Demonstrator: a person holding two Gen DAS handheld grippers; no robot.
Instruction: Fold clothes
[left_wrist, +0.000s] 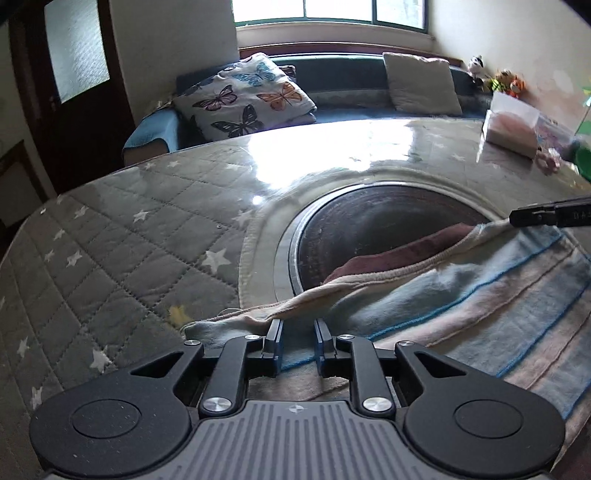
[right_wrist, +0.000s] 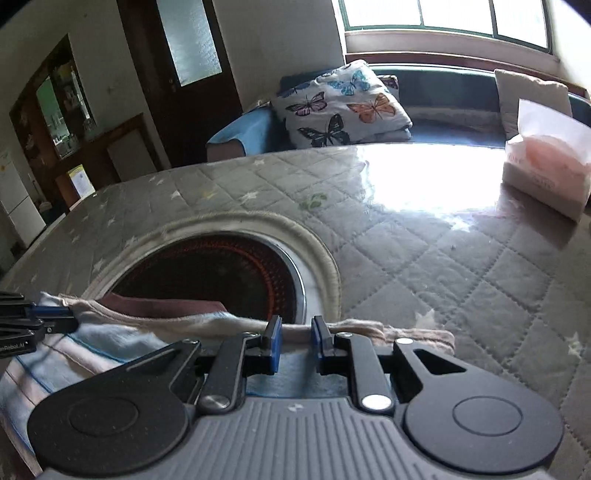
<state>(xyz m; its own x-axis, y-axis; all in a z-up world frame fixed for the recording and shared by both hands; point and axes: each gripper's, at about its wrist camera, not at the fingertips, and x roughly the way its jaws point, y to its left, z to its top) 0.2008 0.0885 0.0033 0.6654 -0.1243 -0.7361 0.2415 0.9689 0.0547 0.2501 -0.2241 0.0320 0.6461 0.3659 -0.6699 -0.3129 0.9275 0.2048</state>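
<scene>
Left wrist: towel (left_wrist: 461, 288) edge btwn open fingers (left_wrist: 274, 338).

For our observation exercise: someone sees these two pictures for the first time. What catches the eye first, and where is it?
Probably the dark round heater plate set into the star-quilted table cover, with a striped towel lying partly over it. The left hand-held gripper and right hand-held gripper sit at the towel's far edge, jaws apart. Behind the table, a butterfly pillow lies on the bench.

A quilted star-print table (left_wrist: 122, 236) carries a striped cloth (left_wrist: 461, 295) and tissue box (left_wrist: 511, 127).
</scene>
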